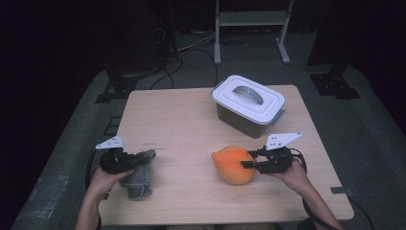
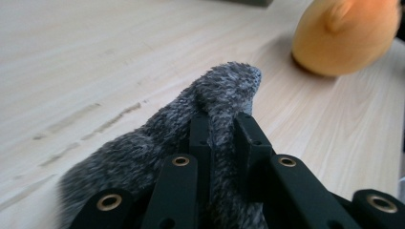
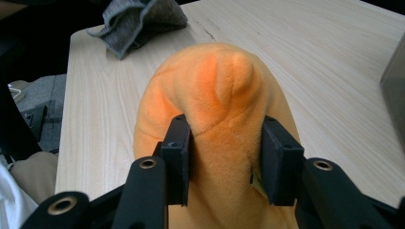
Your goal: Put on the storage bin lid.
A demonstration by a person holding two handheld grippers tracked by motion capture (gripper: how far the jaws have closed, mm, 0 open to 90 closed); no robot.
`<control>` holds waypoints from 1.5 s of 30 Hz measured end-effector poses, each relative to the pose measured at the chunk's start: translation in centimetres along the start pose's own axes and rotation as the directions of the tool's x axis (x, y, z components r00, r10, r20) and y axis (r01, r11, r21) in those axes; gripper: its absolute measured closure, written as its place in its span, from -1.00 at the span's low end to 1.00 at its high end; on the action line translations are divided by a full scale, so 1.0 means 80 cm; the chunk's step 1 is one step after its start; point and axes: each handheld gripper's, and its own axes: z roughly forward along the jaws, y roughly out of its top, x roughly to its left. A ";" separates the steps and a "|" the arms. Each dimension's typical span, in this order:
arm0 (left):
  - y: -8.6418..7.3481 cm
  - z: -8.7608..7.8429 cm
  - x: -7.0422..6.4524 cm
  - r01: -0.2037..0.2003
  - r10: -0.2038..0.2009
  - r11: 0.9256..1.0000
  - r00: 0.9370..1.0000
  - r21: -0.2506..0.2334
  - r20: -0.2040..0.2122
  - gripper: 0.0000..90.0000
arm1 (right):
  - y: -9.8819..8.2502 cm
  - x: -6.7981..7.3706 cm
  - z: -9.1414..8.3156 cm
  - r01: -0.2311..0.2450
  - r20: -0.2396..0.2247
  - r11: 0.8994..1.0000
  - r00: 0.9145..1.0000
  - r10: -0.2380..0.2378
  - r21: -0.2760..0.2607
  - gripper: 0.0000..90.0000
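**Both grippers clamped on soft things at the near edge of the table**

At the lower left of the high view, the person's left hand [image 1: 101,181] holds the left gripper [image 1: 130,160], whose jaws are pinched together on a grey fuzzy cloth [image 1: 139,175]. The cloth lies crumpled on the wooden table [image 1: 182,124], close to its near left corner, one end raised where the jaws grip it and the rest trailing down toward the bottom of the frame. In the left gripper view the two black jaws rise from the bottom centre and squeeze a fold of the grey cloth [image 2: 191,129] between them, with barely a gap left; a tuft of the fabric stands up beyond the jaw tips.

Right of centre in the high view, low in the frame, an orange plush toy [image 1: 232,165] rests on the table, well apart from the cloth. The right gripper [image 1: 251,162] comes in from the toy's right side, held by the right hand [image 1: 294,175], and its jaws are closed on the plush. The right gripper view shows this closely: the jaws press into both flanks of the orange toy [image 3: 224,95] and dent the soft body between them. The cloth [image 3: 138,21] sits at the upper left of that view.

At the upper right of the table in the high view stands a grey box [image 1: 246,106] with a white lid and a handle, lid shut, apart from both grippers.
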 end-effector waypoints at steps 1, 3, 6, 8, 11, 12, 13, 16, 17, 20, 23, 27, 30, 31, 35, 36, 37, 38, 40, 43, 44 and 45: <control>0.000 0.005 -0.001 -0.002 0.002 1.000 1.000 0.011 0.001 0.77 | 0.000 0.000 0.000 0.000 -0.001 1.000 1.000 0.000 -0.001 0.30; -0.002 0.018 -0.004 -0.011 0.010 0.999 1.000 0.035 0.002 0.76 | -0.001 0.001 0.000 0.001 -0.001 1.000 1.000 -0.001 -0.003 0.30; -0.005 0.029 -0.009 -0.033 0.033 0.997 0.999 0.066 0.002 0.67 | -0.001 0.002 0.001 0.004 0.001 1.000 1.000 -0.004 -0.003 0.30; -0.007 0.032 -0.012 -0.045 0.044 0.996 0.999 0.079 0.004 0.58 | -0.001 0.003 0.001 0.004 0.002 1.000 1.000 -0.004 -0.003 0.29; -0.008 0.033 -0.015 -0.031 0.028 0.997 0.999 0.069 0.035 0.39 | 0.000 0.004 0.002 0.004 0.000 1.000 1.000 -0.004 -0.001 0.29; -0.007 0.032 -0.017 -0.030 0.028 0.998 0.999 0.055 0.046 0.33 | 0.000 0.004 0.002 0.004 -0.001 1.000 1.000 -0.004 -0.001 0.29; -0.006 0.031 -0.019 -0.036 0.034 0.998 0.998 0.044 0.045 0.27 | 0.001 0.004 0.003 0.004 -0.001 1.000 1.000 -0.004 0.000 0.29; -0.002 0.030 -0.022 -0.033 0.032 0.999 0.998 0.026 0.053 0.17 | 0.002 0.004 0.003 0.004 0.000 1.000 1.000 -0.004 0.005 0.30; -0.001 0.030 -0.023 -0.035 0.034 0.999 0.998 0.024 0.047 0.13 | 0.003 0.004 0.004 0.004 0.000 1.000 1.000 -0.004 0.006 0.31; 0.001 0.030 -0.026 -0.051 0.050 0.999 0.998 0.016 0.043 0.10 | 0.005 0.004 0.003 -0.003 -0.004 1.000 1.000 0.003 0.009 0.32; 0.004 0.031 -0.030 -0.063 0.063 0.998 0.997 0.000 0.047 0.09 | 0.007 0.000 -0.001 -0.018 0.004 1.000 1.000 0.018 0.011 0.33; 0.007 0.034 -0.033 -0.072 0.072 0.997 0.996 -0.015 0.054 0.07 | 0.012 -0.007 -0.008 -0.024 0.052 1.000 0.998 0.023 0.016 0.33; 0.008 0.037 -0.034 -0.067 0.068 0.998 0.996 -0.013 0.058 0.00 | 0.019 -0.012 -0.014 -0.034 0.088 0.999 0.996 0.032 0.023 0.33; 0.008 0.038 -0.034 -0.071 0.071 0.997 0.996 -0.008 0.062 0.00 | 0.022 -0.012 -0.014 -0.033 0.108 0.999 0.994 0.030 0.035 0.33; 0.010 0.040 -0.036 -0.069 0.070 0.997 0.994 -0.015 0.084 0.00 | 0.029 -0.007 -0.002 -0.017 0.177 0.995 0.984 -0.001 0.100 0.30; 0.011 0.040 -0.038 -0.069 0.071 0.997 0.993 -0.023 0.095 0.00 | 0.030 -0.003 0.007 -0.018 0.186 0.993 0.983 -0.004 0.116 0.25; 0.012 0.039 -0.039 -0.074 0.077 0.997 0.992 -0.033 0.101 0.00 | 0.030 0.001 0.014 -0.024 0.180 0.994 0.984 0.004 0.107 0.19; 0.013 0.039 -0.040 -0.074 0.078 0.996 0.991 -0.039 0.106 0.00 | 0.032 0.005 0.021 -0.027 0.168 0.995 0.986 0.010 0.098 0.12; 0.015 0.039 -0.042 -0.074 0.079 0.996 0.990 -0.048 0.115 -0.01 | 0.035 0.016 0.034 -0.025 0.126 0.995 0.992 0.012 0.097 0.04; 0.016 0.040 -0.045 -0.081 0.087 0.995 0.989 -0.050 0.122 -0.03 | 0.039 0.033 0.048 -0.010 0.009 0.995 1.000 0.009 0.097 0.07; 0.015 0.041 -0.046 -0.078 0.084 0.996 0.989 -0.051 0.126 -0.03 | 0.041 0.039 0.053 -0.008 -0.049 0.994 0.999 0.013 0.106 0.10; 0.015 0.041 -0.046 -0.079 0.085 0.996 0.988 -0.050 0.129 -0.04 | 0.042 0.046 0.057 0.009 -0.088 0.993 0.996 0.002 0.121 0.10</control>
